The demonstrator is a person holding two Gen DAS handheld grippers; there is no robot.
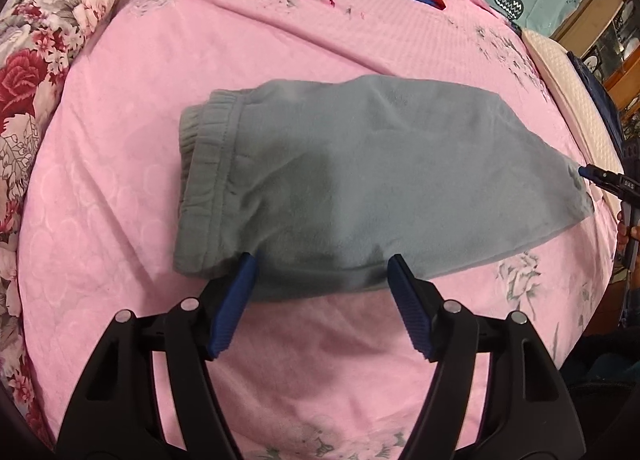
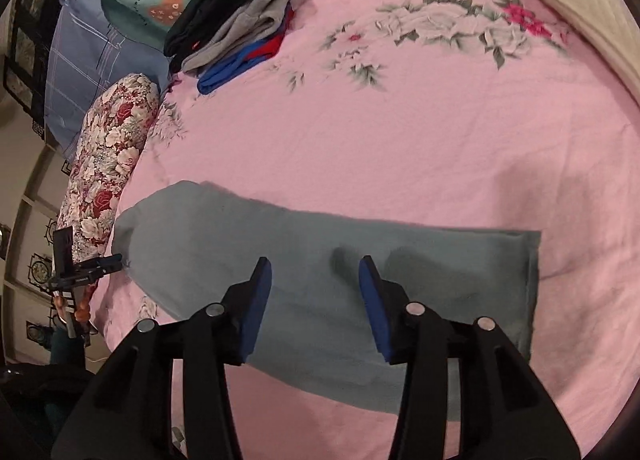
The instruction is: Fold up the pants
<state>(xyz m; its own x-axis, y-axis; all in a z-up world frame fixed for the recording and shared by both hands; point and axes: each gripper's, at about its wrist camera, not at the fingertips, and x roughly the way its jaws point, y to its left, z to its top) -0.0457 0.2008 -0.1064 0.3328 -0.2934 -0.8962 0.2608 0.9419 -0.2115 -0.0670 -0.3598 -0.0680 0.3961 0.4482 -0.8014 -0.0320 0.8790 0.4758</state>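
Observation:
Grey-green fleece pants [image 1: 360,180] lie folded into a short bundle on the pink bedsheet [image 1: 200,40], with the elastic waistband [image 1: 204,164] at the left end. My left gripper [image 1: 323,260] hovers open at the bundle's near edge, its blue pads apart and pressing nothing. In the right wrist view the same pants [image 2: 460,280] stretch across the sheet. My right gripper [image 2: 315,264] is open above their middle and holds nothing. The left gripper's blue tip [image 2: 116,260] shows at the pants' left end.
A pile of folded clothes [image 2: 240,20] in black, grey, blue and red sits at the far side of the bed. A floral bolster [image 2: 112,164] runs along one edge and a cream pillow [image 2: 568,0] lies at the other.

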